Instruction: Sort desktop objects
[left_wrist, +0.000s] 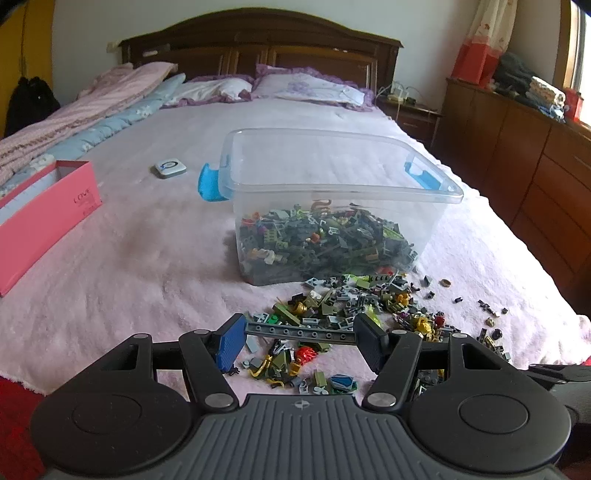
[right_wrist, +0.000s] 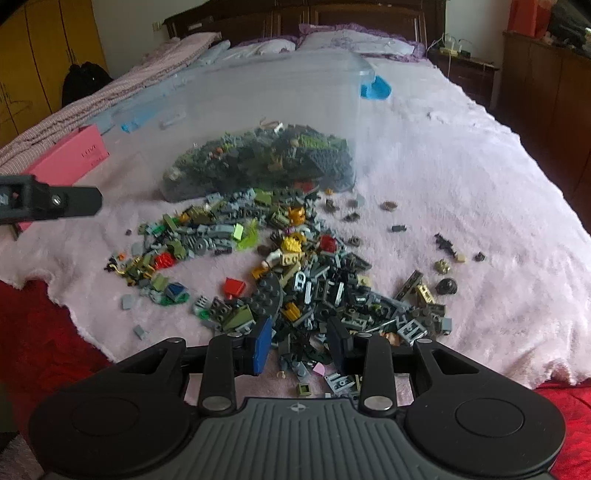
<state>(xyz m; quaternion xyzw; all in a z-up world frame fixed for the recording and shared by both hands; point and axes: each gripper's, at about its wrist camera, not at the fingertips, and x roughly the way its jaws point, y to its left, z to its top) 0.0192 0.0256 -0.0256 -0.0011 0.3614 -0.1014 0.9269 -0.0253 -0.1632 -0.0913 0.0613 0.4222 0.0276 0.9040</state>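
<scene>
The left hand-held gripper (left_wrist: 300, 341) tilts downward, its two fingers set fairly wide apart and pressing on the two ends of a long grey studded beam (left_wrist: 300, 333) that spans the gap between them, lifted clear of the bed. The blue-faced pad (left_wrist: 231, 343) sits on the left end, the dark pad on the right. The right hand-held gripper (right_wrist: 300, 345) also slants down, nose low over a heap of loose bricks (right_wrist: 295, 273), its fingers parted about half as wide as the other's and not pressing on any piece. From the right wrist view, part of the left hand-held gripper's black body juts in at the far left edge.
</scene>
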